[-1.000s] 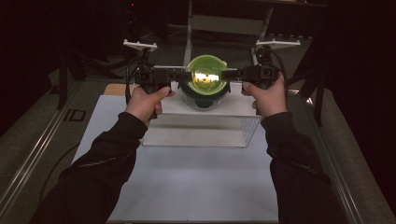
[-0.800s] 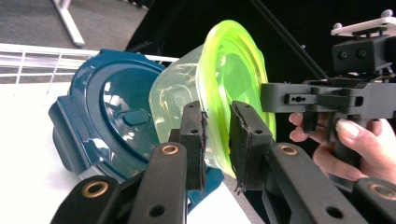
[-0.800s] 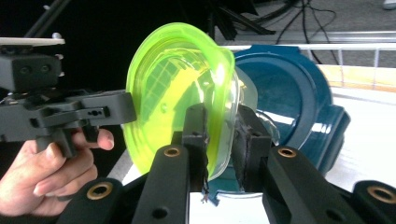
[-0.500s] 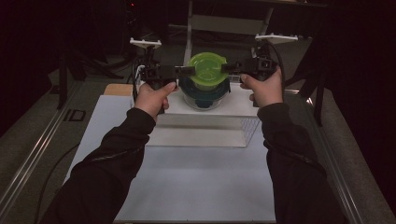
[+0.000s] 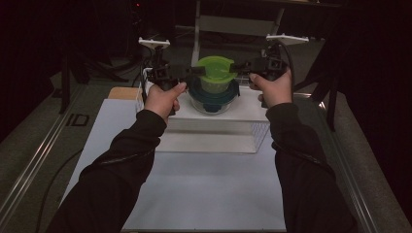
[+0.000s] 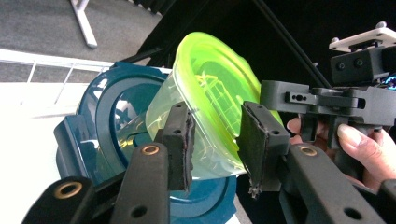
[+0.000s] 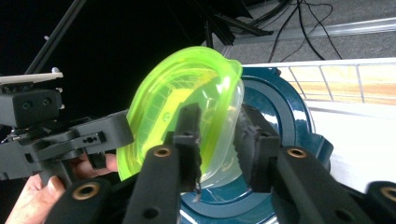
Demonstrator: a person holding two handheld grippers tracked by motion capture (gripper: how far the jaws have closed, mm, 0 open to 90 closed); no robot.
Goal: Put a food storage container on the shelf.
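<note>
A clear tub with a lime-green lid (image 5: 214, 68) sits on top of a larger tub with a dark teal lid (image 5: 214, 94), both on a white raised platform (image 5: 218, 116). My left gripper (image 5: 194, 72) reaches in from the left and my right gripper (image 5: 238, 65) from the right. In the left gripper view the jaws (image 6: 215, 140) straddle the green-lidded tub (image 6: 215, 84), and they have just been opening. The right gripper's jaws (image 7: 219, 140) straddle the same tub (image 7: 187, 84) from the other side, also just opening. Neither pair of pads presses on it.
The platform stands on a white mat (image 5: 194, 194) with a clear box (image 5: 209, 138) under its front. A white frame upright (image 5: 197, 29) rises behind the tubs. Dark floor and a rail (image 5: 39, 155) flank the table on the left.
The green lid looked rounder and faced the camera a second ago; now it lies flatter on the teal lid. Both hands have drifted slightly farther away.
</note>
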